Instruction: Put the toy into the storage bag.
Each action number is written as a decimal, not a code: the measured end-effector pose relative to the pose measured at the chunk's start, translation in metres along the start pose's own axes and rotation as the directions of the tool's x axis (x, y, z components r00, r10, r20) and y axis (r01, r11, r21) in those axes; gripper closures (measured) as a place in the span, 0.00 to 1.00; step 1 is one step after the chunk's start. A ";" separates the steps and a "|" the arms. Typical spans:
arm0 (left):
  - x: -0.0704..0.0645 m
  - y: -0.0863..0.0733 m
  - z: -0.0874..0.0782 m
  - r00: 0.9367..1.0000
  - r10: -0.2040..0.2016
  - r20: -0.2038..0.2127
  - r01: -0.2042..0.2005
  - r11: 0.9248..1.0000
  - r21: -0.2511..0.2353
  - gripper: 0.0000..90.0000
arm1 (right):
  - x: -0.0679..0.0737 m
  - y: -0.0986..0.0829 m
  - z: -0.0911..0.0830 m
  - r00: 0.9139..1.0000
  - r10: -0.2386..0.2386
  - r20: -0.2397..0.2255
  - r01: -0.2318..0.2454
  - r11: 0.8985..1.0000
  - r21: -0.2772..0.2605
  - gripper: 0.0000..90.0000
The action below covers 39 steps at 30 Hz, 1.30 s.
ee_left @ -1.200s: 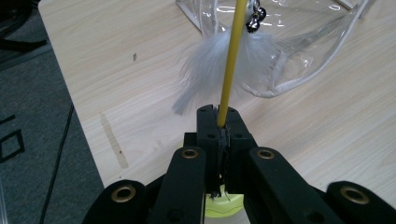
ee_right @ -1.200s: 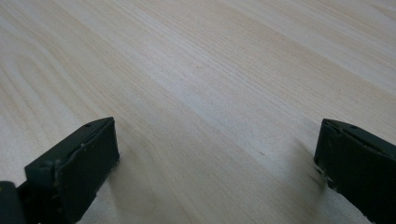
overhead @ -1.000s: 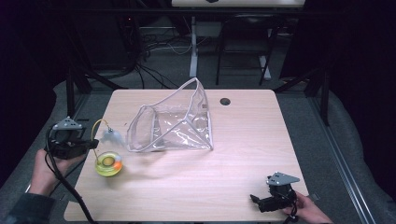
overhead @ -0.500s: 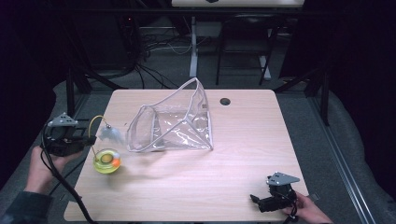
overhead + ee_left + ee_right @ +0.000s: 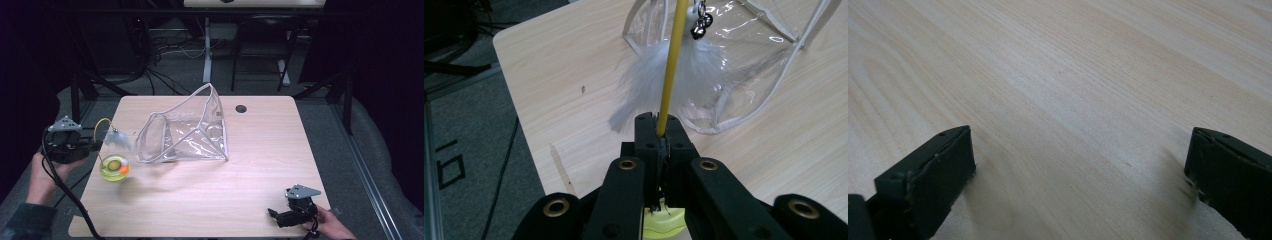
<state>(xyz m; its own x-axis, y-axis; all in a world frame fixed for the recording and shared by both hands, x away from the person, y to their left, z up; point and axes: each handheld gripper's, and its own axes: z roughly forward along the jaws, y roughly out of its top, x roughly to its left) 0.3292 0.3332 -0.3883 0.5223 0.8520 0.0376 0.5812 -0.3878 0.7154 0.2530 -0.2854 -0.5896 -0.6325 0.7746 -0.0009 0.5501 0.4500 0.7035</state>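
My left gripper (image 5: 94,145) (image 5: 658,126) hovers at the table's left edge, shut on the thin yellow wand (image 5: 98,128) (image 5: 671,65) of a cat toy. The wand arches up and over to a white feather tuft (image 5: 118,138) (image 5: 684,75) with small metal bells (image 5: 700,25). The toy's yellow-green round base (image 5: 114,168) (image 5: 665,225), with an orange ball in it, rests on the table below the gripper. A clear plastic bag (image 5: 186,131) (image 5: 769,45) with white trim stands gaping just right of the feather. My right gripper (image 5: 274,214) (image 5: 1078,165) lies low on the front right corner, open and holding nothing.
The light wooden table (image 5: 260,160) has a dark cable hole (image 5: 241,108) near its back edge. The left gripper's black cable (image 5: 65,190) trails down off the table's left side. Beyond the table, cables and stand legs lie on the floor (image 5: 200,70).
My left gripper has drawn a little left and away with the wand, and the yellow-green base has shifted slightly with it. The right gripper has stayed put.
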 end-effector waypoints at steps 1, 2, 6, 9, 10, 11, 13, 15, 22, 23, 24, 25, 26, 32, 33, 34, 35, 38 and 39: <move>0.000 0.001 0.000 1.000 0.000 -0.003 0.000 1.000 -0.004 0.98 | 0.000 0.000 0.000 1.000 0.000 0.000 0.000 1.000 0.000 0.00; 0.000 0.001 -0.001 1.000 0.002 0.002 -0.002 1.000 0.002 0.98 | 0.000 0.000 0.000 1.000 0.000 0.000 0.000 1.000 0.000 0.00; 0.000 0.004 -0.004 1.000 0.006 -0.003 -0.006 1.000 -0.009 0.98 | 0.000 0.000 0.000 1.000 0.000 0.000 0.000 1.000 0.000 0.00; 0.000 0.006 -0.006 1.000 0.010 -0.006 -0.010 1.000 -0.012 0.98 | 0.000 0.000 0.000 1.000 0.000 0.000 0.000 1.000 0.000 0.00; -0.001 0.007 -0.006 1.000 0.008 -0.007 -0.008 1.000 -0.012 0.98 | 0.000 0.000 0.000 1.000 0.000 0.000 0.000 1.000 0.000 0.00; -0.001 0.008 -0.007 1.000 0.011 -0.006 -0.011 1.000 -0.010 0.98 | 0.000 0.000 0.000 1.000 0.000 0.000 0.000 1.000 0.000 0.00; -0.001 0.010 -0.008 1.000 0.018 -0.009 -0.018 1.000 -0.014 0.98 | 0.000 0.000 0.000 1.000 0.000 0.000 0.000 1.000 0.000 0.00; -0.001 0.012 -0.009 1.000 0.019 -0.007 -0.019 1.000 -0.016 0.98 | 0.000 0.000 0.000 1.000 0.000 0.000 0.000 1.000 0.000 0.00; -0.003 0.020 -0.013 1.000 0.025 -0.010 -0.026 0.999 -0.035 0.98 | 0.000 0.000 0.000 1.000 0.000 0.000 0.000 1.000 0.000 0.00; -0.003 0.021 -0.014 1.000 0.029 -0.008 -0.029 0.999 -0.032 0.98 | 0.000 0.000 0.000 1.000 0.000 0.000 0.000 1.000 0.000 0.00; -0.003 0.022 -0.014 1.000 0.028 -0.010 -0.029 0.999 -0.037 0.98 | 0.000 0.000 0.000 1.000 0.000 0.000 0.000 1.000 0.000 0.00; -0.003 0.023 -0.015 0.999 0.032 -0.010 -0.032 0.999 -0.036 0.98 | 0.000 0.000 0.000 1.000 0.000 0.000 0.000 1.000 0.000 0.00; -0.003 0.024 -0.016 0.999 0.032 -0.009 -0.032 0.999 -0.036 0.98 | 0.000 0.000 0.000 1.000 0.000 0.000 0.000 1.000 0.000 0.00; -0.003 0.030 -0.019 0.999 0.037 -0.013 -0.038 0.998 -0.050 0.98 | 0.000 0.000 0.000 1.000 0.000 0.000 0.000 1.000 0.000 0.00; -0.003 0.031 -0.020 0.999 0.035 -0.016 -0.036 0.998 -0.056 0.98 | 0.000 0.000 0.000 1.000 0.000 0.000 0.000 1.000 0.000 0.00; -0.003 0.031 -0.021 0.999 0.035 -0.016 -0.036 0.998 -0.056 0.98 | 0.000 0.000 0.000 1.000 0.000 0.000 0.000 1.000 0.000 0.00; -0.003 0.032 -0.021 0.999 0.037 -0.017 -0.037 0.998 -0.058 0.98 | 0.000 0.000 0.000 1.000 0.000 0.000 0.000 1.000 0.000 0.00; -0.004 0.034 -0.023 0.999 0.039 -0.019 -0.040 0.997 -0.065 0.98 | 0.000 0.000 0.000 1.000 0.000 0.000 0.000 1.000 0.000 0.00; -0.004 0.035 -0.023 0.999 0.042 -0.020 -0.043 0.997 -0.064 0.98 | 0.000 0.000 0.000 1.000 0.000 0.000 0.000 1.000 0.000 0.00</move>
<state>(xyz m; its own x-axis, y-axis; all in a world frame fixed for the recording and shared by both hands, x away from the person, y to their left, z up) 0.3331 0.3246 -0.3471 0.5335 0.8419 0.0818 0.5172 -0.4011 0.7561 0.2530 -0.2854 -0.5896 -0.6324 0.7747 -0.0008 0.5502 0.4498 0.7035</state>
